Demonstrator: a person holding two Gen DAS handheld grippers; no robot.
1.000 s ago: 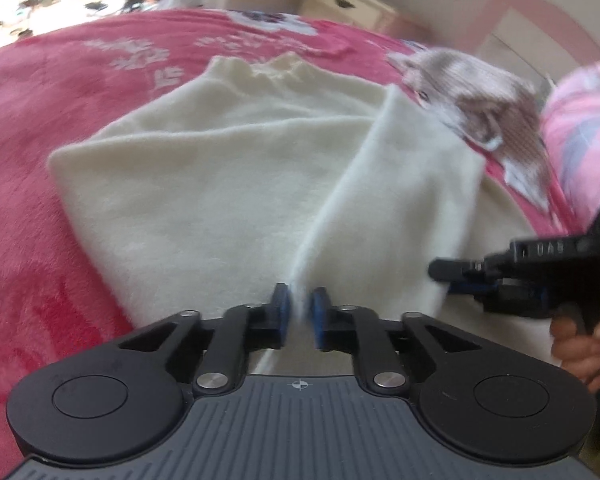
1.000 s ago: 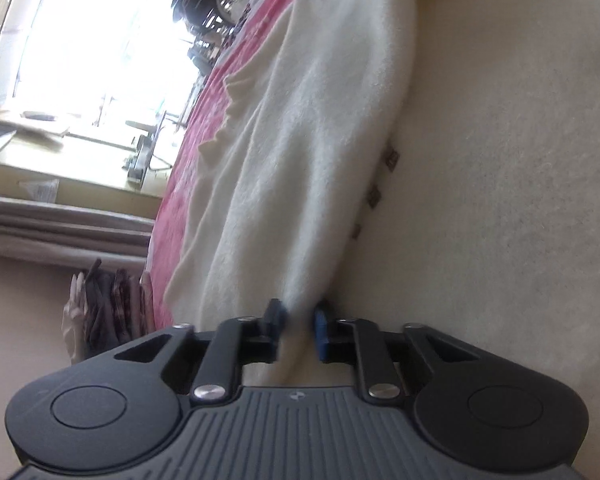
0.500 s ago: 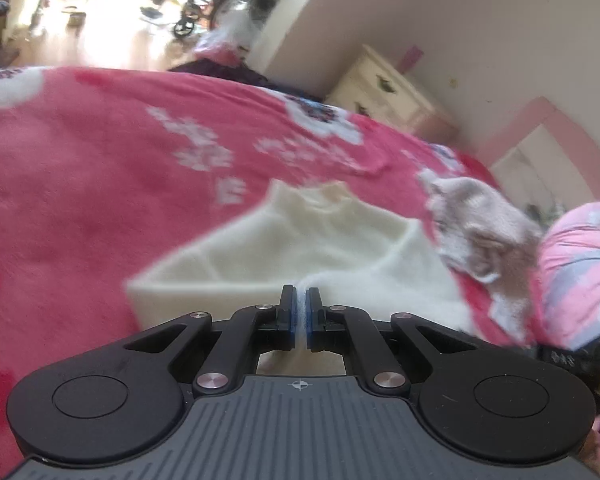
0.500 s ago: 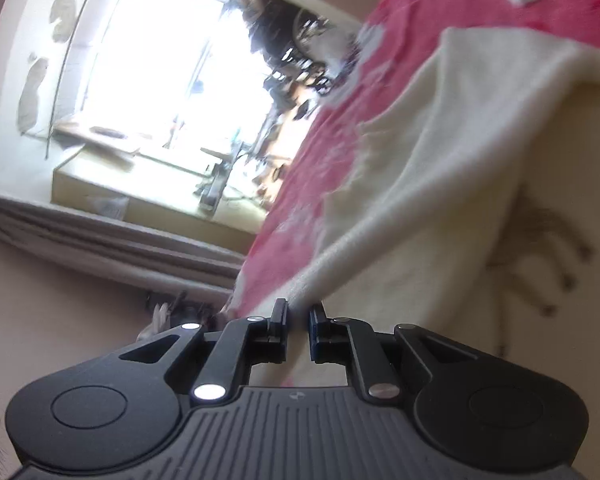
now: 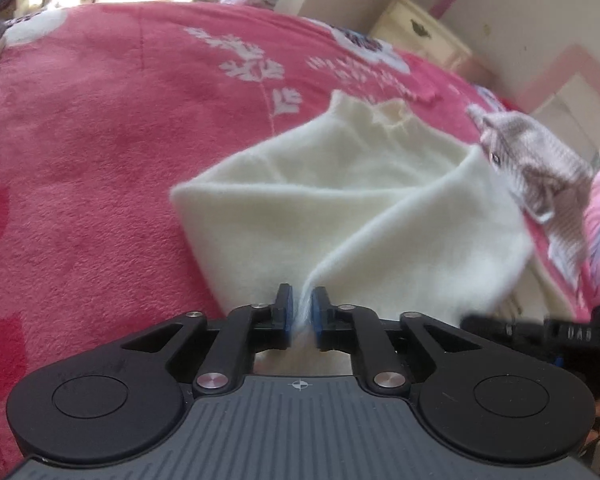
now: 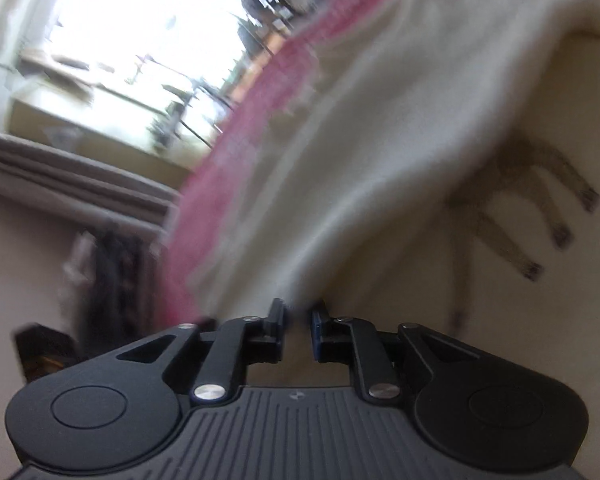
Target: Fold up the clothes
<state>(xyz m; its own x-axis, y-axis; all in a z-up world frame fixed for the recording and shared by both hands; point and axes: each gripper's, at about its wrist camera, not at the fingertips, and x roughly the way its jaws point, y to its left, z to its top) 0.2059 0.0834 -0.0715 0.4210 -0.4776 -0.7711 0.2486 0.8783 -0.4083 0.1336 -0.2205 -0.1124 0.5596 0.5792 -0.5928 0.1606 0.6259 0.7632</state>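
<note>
Each claw, left and right, is matte black: two round housings with circular insets, angled link arms pinned by silver screws, blue pads on the fingertips, and a grey ribbed base bearing a small crosshair mark.

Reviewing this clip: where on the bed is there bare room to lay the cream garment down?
Bare pink blanket spreads left of and beyond the cream garment, up to its white leaf print. The right side is crowded: a grey knit garment lies against the cream one, with the right tongs low beside it.
</note>
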